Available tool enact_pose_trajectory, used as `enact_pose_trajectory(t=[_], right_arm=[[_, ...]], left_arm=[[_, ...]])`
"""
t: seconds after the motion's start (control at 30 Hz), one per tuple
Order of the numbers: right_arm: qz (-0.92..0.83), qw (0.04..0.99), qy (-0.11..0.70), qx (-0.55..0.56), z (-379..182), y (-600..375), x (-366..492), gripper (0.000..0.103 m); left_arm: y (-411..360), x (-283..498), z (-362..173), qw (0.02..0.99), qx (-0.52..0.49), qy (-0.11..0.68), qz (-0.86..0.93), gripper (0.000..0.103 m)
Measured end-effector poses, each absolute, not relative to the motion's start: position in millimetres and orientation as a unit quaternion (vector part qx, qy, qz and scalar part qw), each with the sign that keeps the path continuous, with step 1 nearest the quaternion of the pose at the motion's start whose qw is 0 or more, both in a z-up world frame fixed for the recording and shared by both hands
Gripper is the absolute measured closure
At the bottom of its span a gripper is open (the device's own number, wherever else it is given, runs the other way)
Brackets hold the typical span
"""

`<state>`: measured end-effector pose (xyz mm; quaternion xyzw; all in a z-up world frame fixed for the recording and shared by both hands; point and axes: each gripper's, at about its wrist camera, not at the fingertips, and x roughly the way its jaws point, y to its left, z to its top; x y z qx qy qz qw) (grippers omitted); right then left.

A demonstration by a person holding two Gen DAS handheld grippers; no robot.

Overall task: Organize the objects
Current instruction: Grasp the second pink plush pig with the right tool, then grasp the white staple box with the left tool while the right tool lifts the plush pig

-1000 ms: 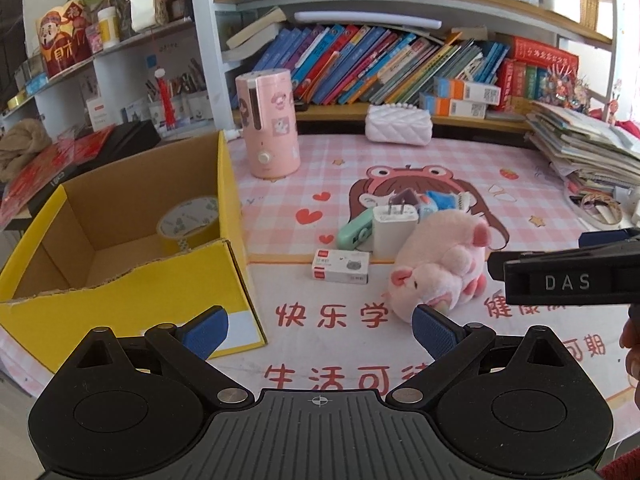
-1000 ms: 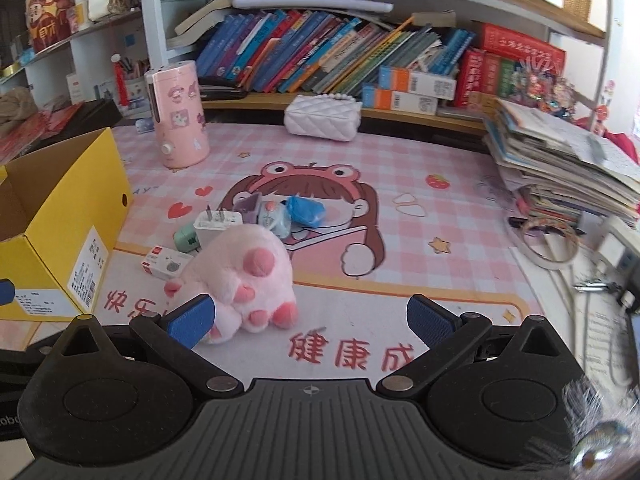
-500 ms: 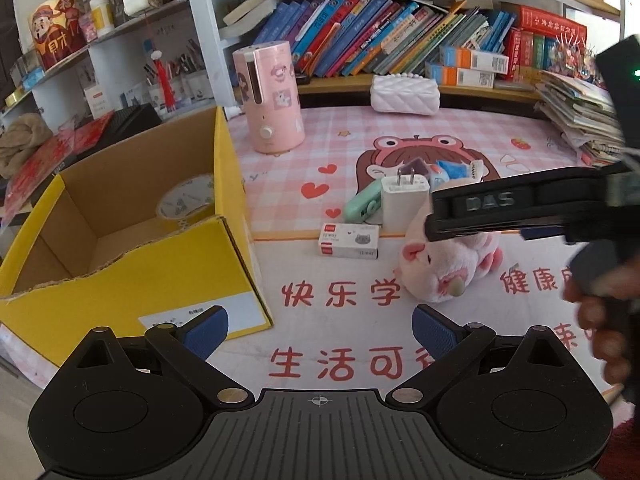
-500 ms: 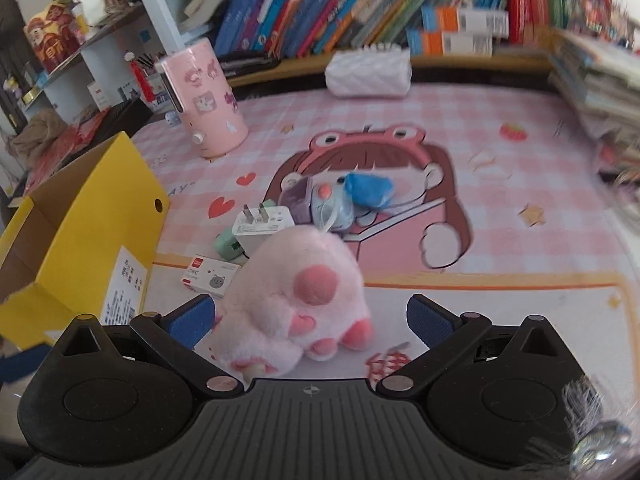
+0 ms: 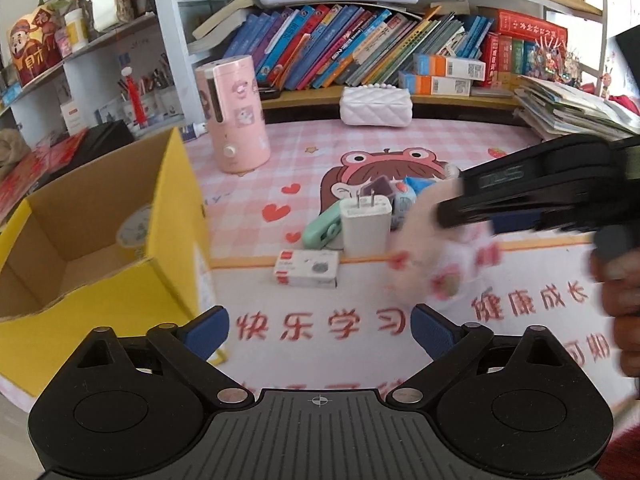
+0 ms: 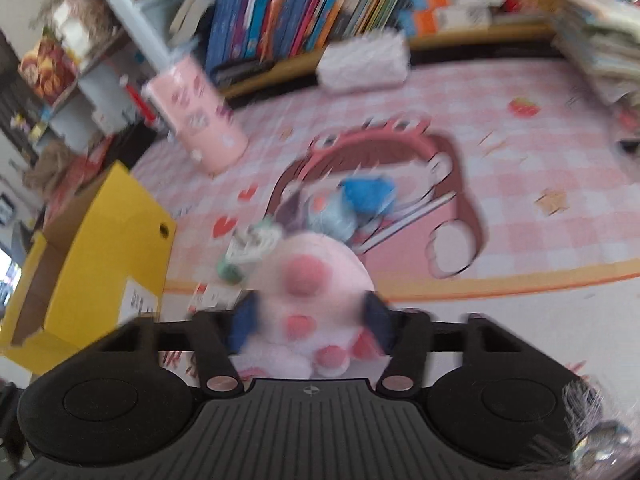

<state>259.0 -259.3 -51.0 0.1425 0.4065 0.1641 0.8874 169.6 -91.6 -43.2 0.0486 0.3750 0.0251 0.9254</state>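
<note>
My right gripper point(image 6: 310, 320) is shut on the pink plush pig point(image 6: 308, 292); in the left wrist view the pig point(image 5: 436, 264) is blurred under the right gripper's black fingers point(image 5: 500, 196). My left gripper point(image 5: 320, 326) is open and empty, low over the mat near the open yellow cardboard box point(image 5: 168, 280), which holds a roll of tape point(image 5: 134, 228). A white charger point(image 5: 366, 226), a green item point(image 5: 320, 232), a small white-red box point(image 5: 306, 270) and blue items point(image 6: 360, 196) lie in a cluster on the mat.
A pink humidifier point(image 5: 236, 116) and a white quilted pouch point(image 5: 376, 106) stand at the back of the pink mat point(image 5: 280, 184). Shelves of books point(image 5: 360, 48) run behind. A stack of papers and books point(image 5: 572, 108) lies at the right.
My right gripper has moved forward over the pink pig and closed on it. The left gripper has shifted only slightly and stays open.
</note>
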Motion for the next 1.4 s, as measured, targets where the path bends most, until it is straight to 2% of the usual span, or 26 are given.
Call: enact_pose_trajectory(t=[0.07, 0.1, 0.3, 0.37, 0.4, 0.43, 0.5, 0.57, 0.73, 0.83, 1.0, 1.4], right_arm=[[0.15, 0.899, 0.39, 0.131, -44, -270, 256, 0.066], [0.146, 0.903, 0.383, 0.126, -40, -276, 255, 0.09], [0.138, 0.907, 0.383, 0.102, -39, -298, 256, 0.09], [0.139, 0.906, 0.387, 0.102, -39, -300, 256, 0.086], [0.138, 0.906, 0.387, 0.1, -39, -301, 257, 0.076], [0.138, 0.907, 0.385, 0.098, -39, -302, 257, 0.059], [0.139, 0.91, 0.379, 0.095, -38, -302, 256, 0.044], [0.148, 0.91, 0.376, 0.093, -38, -302, 257, 0.042], [0.151, 0.908, 0.379, 0.09, -40, -303, 261, 0.017], [0.15, 0.905, 0.387, 0.092, -43, -304, 264, 0.009], [0.151, 0.89, 0.417, 0.104, -55, -301, 271, 0.003], [0.122, 0.867, 0.464, 0.133, -86, -279, 298, 0.004]], left_arm=[[-97, 183, -49, 0.92, 0.052, 0.387, 0.035, 0.018], [-99, 189, -52, 0.917, 0.054, 0.392, 0.041, 0.021], [-102, 221, -63, 0.914, 0.053, 0.393, 0.085, 0.024], [-101, 232, -67, 0.912, 0.051, 0.396, 0.097, 0.024], [-101, 237, -69, 0.91, 0.051, 0.398, 0.1, 0.024], [-101, 241, -71, 0.909, 0.052, 0.4, 0.104, 0.024], [-100, 249, -77, 0.906, 0.053, 0.405, 0.11, 0.024], [-98, 256, -82, 0.903, 0.045, 0.412, 0.113, 0.025], [-89, 265, -91, 0.9, 0.011, 0.42, 0.116, 0.032], [-82, 268, -91, 0.901, -0.018, 0.42, 0.109, 0.042], [-82, 264, -88, 0.897, -0.025, 0.429, 0.1, 0.045], [-77, 218, -52, 0.908, -0.022, 0.411, 0.075, 0.045]])
